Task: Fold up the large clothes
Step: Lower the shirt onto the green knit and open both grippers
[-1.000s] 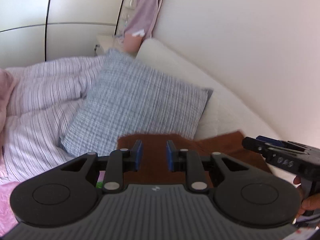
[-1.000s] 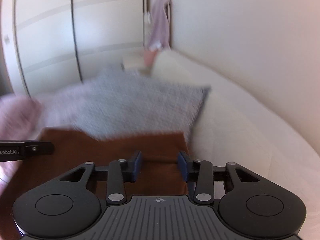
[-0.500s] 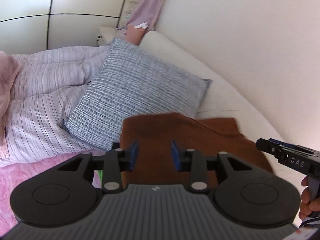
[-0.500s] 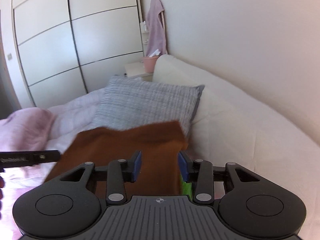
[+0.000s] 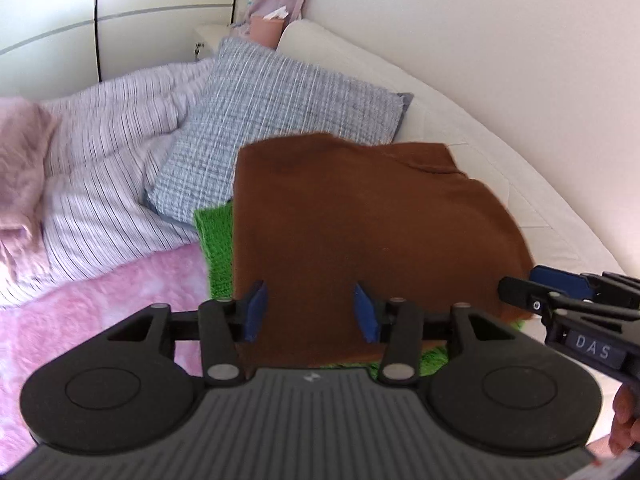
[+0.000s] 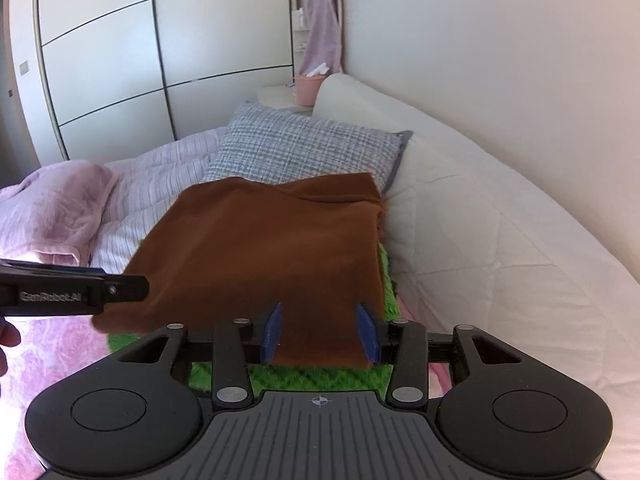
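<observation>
In your left wrist view, the left gripper (image 5: 308, 306) is opening, pads clear of the brown garment (image 5: 360, 220); since a second ago it has dropped folded onto the green mat (image 5: 214, 236), just before the grey pillow (image 5: 280, 120); in your right view, the right gripper (image 6: 320, 332) is likewise opening, probably touching nothing; this fold looks finished.

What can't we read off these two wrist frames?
- Brown garment: near edge hidden behind the left tool body in the left view; its type stays unclear.
- Green mat: mostly covered by the garment in both views.
- Right tool: cut by the frame edge in the left view.
</observation>
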`<state>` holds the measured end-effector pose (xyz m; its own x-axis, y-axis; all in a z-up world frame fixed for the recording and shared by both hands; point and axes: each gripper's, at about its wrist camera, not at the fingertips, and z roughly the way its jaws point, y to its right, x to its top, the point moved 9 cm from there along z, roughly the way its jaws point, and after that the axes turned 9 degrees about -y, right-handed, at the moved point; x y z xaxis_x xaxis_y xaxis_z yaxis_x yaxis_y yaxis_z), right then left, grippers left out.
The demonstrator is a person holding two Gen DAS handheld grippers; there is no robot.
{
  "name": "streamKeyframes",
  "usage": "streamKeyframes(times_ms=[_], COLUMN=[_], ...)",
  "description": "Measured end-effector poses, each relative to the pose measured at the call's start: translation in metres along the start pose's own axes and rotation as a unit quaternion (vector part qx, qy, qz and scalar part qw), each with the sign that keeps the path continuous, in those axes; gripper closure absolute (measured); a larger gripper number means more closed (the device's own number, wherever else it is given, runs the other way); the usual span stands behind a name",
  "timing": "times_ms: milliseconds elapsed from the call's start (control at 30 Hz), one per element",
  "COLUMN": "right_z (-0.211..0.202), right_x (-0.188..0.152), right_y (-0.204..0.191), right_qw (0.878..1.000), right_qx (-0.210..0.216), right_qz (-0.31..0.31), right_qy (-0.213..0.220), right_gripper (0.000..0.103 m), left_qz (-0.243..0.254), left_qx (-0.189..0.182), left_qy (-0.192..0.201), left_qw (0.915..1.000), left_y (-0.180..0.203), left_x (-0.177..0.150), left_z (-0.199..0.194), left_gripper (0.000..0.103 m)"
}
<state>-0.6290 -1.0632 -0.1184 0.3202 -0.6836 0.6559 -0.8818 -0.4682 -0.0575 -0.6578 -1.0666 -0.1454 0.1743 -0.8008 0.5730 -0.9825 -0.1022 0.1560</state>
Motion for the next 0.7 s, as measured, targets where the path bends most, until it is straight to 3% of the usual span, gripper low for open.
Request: streamKeyframes(times_ms=[67, 200, 333, 500, 633, 700], right_z=[-0.014, -0.05, -0.08, -0.11, -0.127, -0.134], right_x=[-0.006, -0.018, -0.025, -0.035, -0.047, -0.055], right_y=[0.0, -0.002, -0.005, -0.01, -0.011, -0.01], right_qw=[1.0, 0.999, 0.998, 0.999, 0.999, 0.999], right_qx=[0.007, 0.029, 0.043, 0.039, 0.021, 0.015], right_qz=[0.014, 0.035, 0.043, 0.027, 0.029, 0.033], right_qy=[-0.001, 0.001, -0.005, 0.001, 0.008, 0.006], right_gripper=[0.053, 0.048, 0.046, 0.046, 0.045, 0.045], left_qz=[0.008, 0.012, 0.016, 0.035, 0.04, 0.034], left_qx=[0.001, -0.005, -0.003, 0.006, 0.009, 0.006], left_qy=[0.007, 0.018, 0.033, 0.045, 0.056, 0.057], left_qw=[0.9999, 0.9998, 0.9993, 0.9984, 0.9976, 0.9978], left_y=[0.004, 0.009, 0.013, 0.018, 0.022, 0.023], left_x=[-0.002, -0.01, -0.02, -0.036, -0.05, -0.058], left_z=[-0.017, -0.053, -0.088, -0.124, -0.149, -0.158], left_gripper=[0.043, 0.035, 0.018, 0.013, 0.001, 0.001])
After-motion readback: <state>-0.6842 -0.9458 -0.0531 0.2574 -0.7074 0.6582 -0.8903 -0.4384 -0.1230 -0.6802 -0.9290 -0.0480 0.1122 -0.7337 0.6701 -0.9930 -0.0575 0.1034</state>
